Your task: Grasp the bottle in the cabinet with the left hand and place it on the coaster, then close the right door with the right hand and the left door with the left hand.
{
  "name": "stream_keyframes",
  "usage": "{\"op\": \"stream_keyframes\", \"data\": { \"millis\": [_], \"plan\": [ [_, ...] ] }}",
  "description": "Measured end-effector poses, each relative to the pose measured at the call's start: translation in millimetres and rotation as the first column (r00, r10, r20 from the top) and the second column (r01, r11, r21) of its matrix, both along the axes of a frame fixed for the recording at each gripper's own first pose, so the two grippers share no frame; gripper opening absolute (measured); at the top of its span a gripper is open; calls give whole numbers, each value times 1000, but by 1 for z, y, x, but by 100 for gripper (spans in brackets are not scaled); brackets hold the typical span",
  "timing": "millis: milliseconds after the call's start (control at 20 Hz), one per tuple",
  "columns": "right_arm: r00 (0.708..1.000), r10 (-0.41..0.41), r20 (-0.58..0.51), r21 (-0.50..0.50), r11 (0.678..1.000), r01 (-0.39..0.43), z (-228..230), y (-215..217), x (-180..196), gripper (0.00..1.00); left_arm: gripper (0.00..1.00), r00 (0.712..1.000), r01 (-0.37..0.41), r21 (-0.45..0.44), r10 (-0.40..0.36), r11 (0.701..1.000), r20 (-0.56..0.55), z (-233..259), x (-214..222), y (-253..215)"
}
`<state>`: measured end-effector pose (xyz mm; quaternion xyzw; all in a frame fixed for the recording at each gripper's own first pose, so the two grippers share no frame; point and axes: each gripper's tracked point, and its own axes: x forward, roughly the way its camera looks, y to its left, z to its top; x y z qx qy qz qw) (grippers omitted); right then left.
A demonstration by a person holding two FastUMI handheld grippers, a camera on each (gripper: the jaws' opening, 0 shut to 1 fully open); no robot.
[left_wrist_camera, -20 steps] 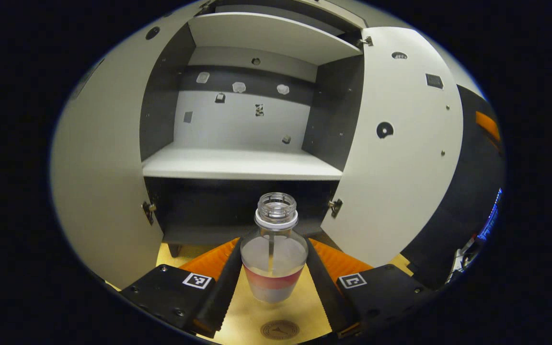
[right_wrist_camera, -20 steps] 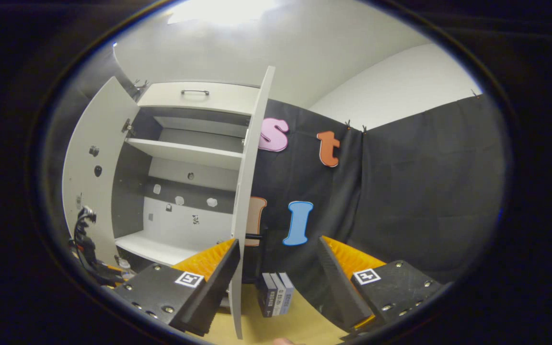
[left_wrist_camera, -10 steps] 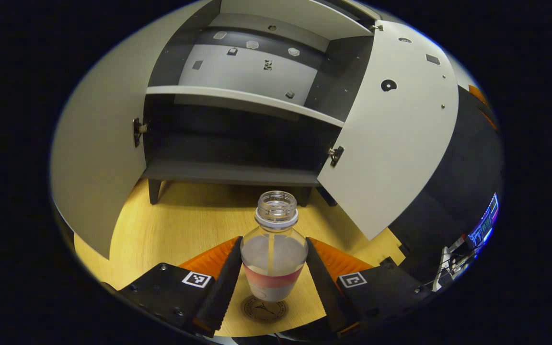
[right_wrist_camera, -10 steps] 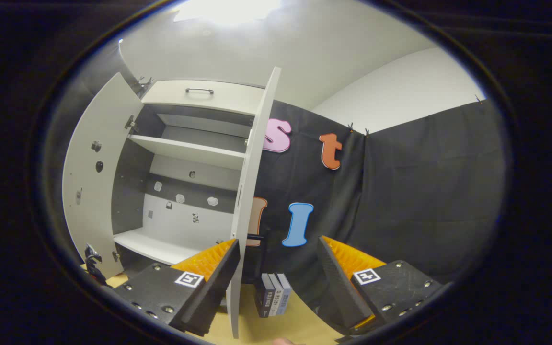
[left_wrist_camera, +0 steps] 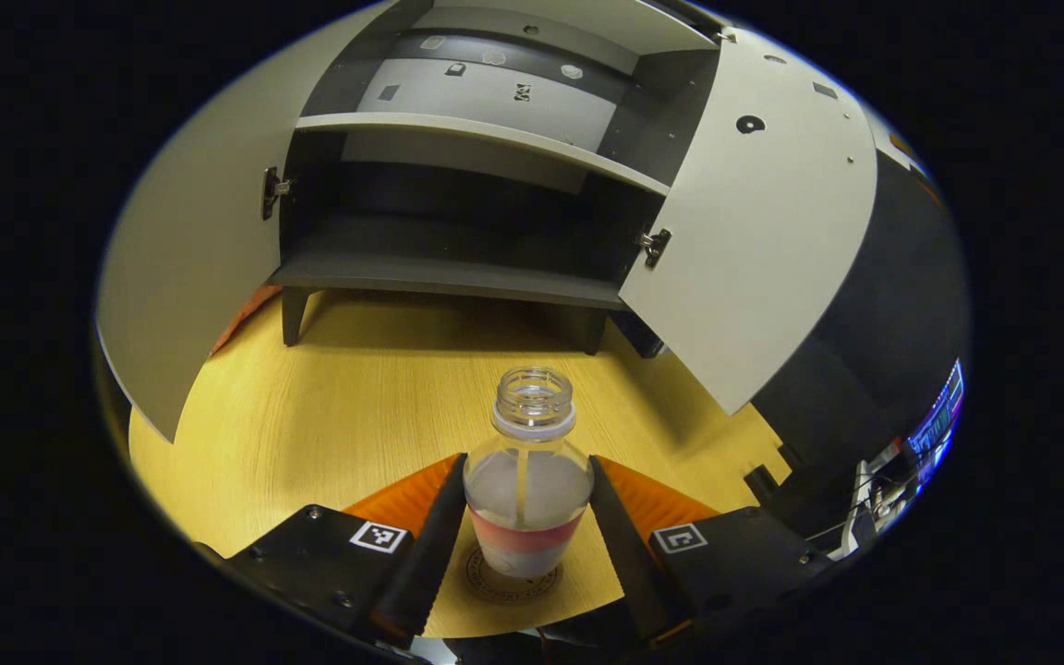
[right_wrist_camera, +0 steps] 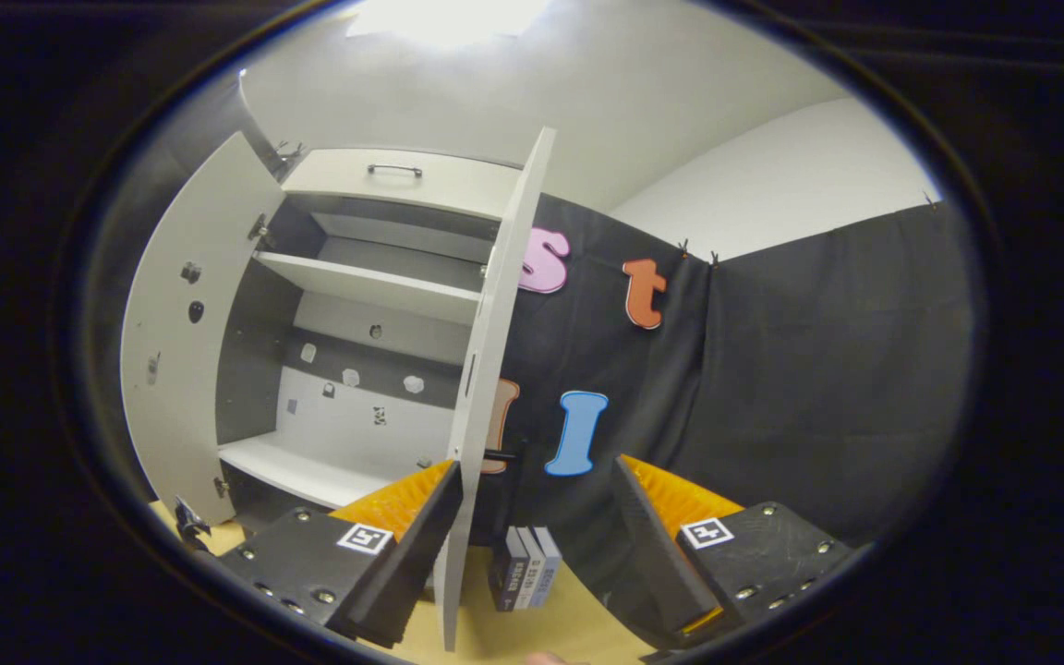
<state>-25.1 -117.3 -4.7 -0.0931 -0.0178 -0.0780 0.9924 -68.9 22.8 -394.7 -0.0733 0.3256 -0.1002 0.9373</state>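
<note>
Bottle over the coaster, doors open

Your left tool (left_wrist_camera: 526,540) clamps the upright bottle (left_wrist_camera: 526,489), mouth up, on the coaster (left_wrist_camera: 495,584) at lower centre; your right tool (right_wrist_camera: 537,545), fingers apart, faces the right door (right_wrist_camera: 488,369) edge-on.

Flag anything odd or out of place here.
Nothing is spilled or damaged. The bottle has no cap, yet stands upright over the coaster between the left gripper fingers. Both cabinet doors hang open.

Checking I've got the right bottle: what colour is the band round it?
Red band on the clear bottle, seen best in the left gripper view.
</note>
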Motion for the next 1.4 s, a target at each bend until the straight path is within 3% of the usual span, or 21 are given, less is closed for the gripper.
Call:
{"op": "stream_keyframes", "data": {
  "millis": [950,1250,1400],
  "plan": [
    [999,43,-21,-15,999,-43,-12,10,14,98,83,996,84,106,-80,991,-46,-23,-31,-7],
    [998,66,-24,-27,997,-67,-16,17,19,94,83,995,68,117,-59,991,-77,-24,-37,-7],
    [997,73,-25,-32,997,-74,-18,18,20,98,83,995,76,137,-67,988,-69,-17,-38,-9]
  ]
}}
